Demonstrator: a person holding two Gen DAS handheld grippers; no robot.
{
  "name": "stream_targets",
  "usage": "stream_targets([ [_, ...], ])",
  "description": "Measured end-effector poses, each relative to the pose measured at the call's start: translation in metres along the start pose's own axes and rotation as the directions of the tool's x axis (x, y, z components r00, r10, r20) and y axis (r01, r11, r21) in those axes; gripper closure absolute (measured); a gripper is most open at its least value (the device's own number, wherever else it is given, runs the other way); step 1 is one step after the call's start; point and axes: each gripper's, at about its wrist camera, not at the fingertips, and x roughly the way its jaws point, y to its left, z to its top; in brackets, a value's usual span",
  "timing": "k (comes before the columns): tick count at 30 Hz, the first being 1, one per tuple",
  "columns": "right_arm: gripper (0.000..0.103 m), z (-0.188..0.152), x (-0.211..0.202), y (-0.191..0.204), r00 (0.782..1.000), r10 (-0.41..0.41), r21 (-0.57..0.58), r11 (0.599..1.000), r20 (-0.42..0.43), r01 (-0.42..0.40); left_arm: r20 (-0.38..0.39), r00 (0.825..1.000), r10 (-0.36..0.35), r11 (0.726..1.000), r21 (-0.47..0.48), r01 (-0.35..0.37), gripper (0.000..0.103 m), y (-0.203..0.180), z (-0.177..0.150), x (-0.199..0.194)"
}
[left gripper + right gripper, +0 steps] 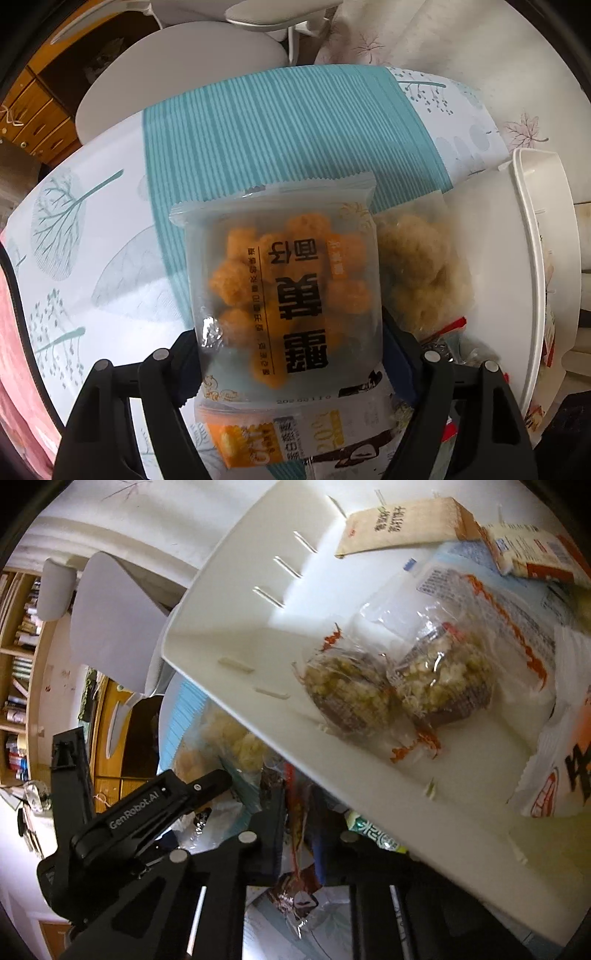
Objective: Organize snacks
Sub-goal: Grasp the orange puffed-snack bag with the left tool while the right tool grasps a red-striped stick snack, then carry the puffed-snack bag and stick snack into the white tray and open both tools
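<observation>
My left gripper (pixel 291 347) is shut on a clear snack bag of orange puffs (pixel 284 280) with black characters, held above the table. A second clear bag of pale puffs (pixel 417 258) lies just right of it, against a white bin (pixel 532 258). In the right wrist view the white bin (pixel 236 602) is tilted and holds two wrapped crumb-topped cakes (pixel 351 694) (pixel 443 679), flat packets and small boxes (pixel 402 524). My right gripper (pixel 299 808) is shut on a thin red and brown wrapper (pixel 295 849) below the bin's rim. The left gripper's black body (pixel 147 812) shows at lower left.
The round table (pixel 92 221) has a white tree-print cloth with a teal striped band (pixel 277 129). More packets (pixel 288 435) lie under the held bag. A white chair (pixel 177 74) stands behind the table, wooden drawers (pixel 33 122) at far left, and bookshelves (pixel 18 646).
</observation>
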Motion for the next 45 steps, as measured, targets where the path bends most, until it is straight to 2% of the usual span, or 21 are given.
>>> stream_targets([
  [9,0.095,-0.017,-0.031,0.007,1.000,-0.011,-0.075,0.997,0.003,0.011,-0.021,1.000,-0.012,1.000,-0.019,0.011,0.024,0.003,-0.038,-0.029],
  [13,0.096,-0.028,-0.053,0.012,1.000,-0.007,-0.114,0.993,0.019,0.009,-0.014,0.999,-0.038,0.999,-0.024,0.037,0.024,0.001,-0.059,-0.056],
  [15,0.100,-0.034,-0.066,0.012,1.000,-0.001,-0.131,0.991,0.025,0.004,-0.009,0.999,-0.045,0.999,-0.017,0.045,0.024,-0.001,-0.074,-0.073],
  [24,0.101,-0.065,-0.137,0.010,0.996,0.009,-0.205,0.979,0.092,0.010,-0.008,0.999,-0.048,0.998,0.040,0.048,0.024,-0.003,-0.151,-0.126],
  [30,0.101,-0.086,-0.191,-0.001,0.986,0.015,-0.260,0.965,0.164,0.029,0.041,0.998,-0.054,0.996,0.072,0.051,0.024,-0.013,-0.206,-0.166],
  [35,0.101,-0.094,-0.224,-0.019,0.978,-0.023,-0.271,0.959,0.209,0.081,0.075,0.993,-0.088,0.992,0.093,0.081,0.024,-0.031,-0.244,-0.189],
  [40,0.101,-0.099,-0.254,-0.037,0.956,-0.067,-0.305,0.939,0.287,0.158,0.162,0.977,-0.138,0.987,0.108,0.122,0.023,-0.054,-0.281,-0.202],
  [45,0.101,-0.097,-0.278,-0.058,0.936,-0.090,-0.334,0.919,0.340,0.210,0.195,0.963,-0.184,0.979,0.125,0.161,0.023,-0.081,-0.305,-0.202],
])
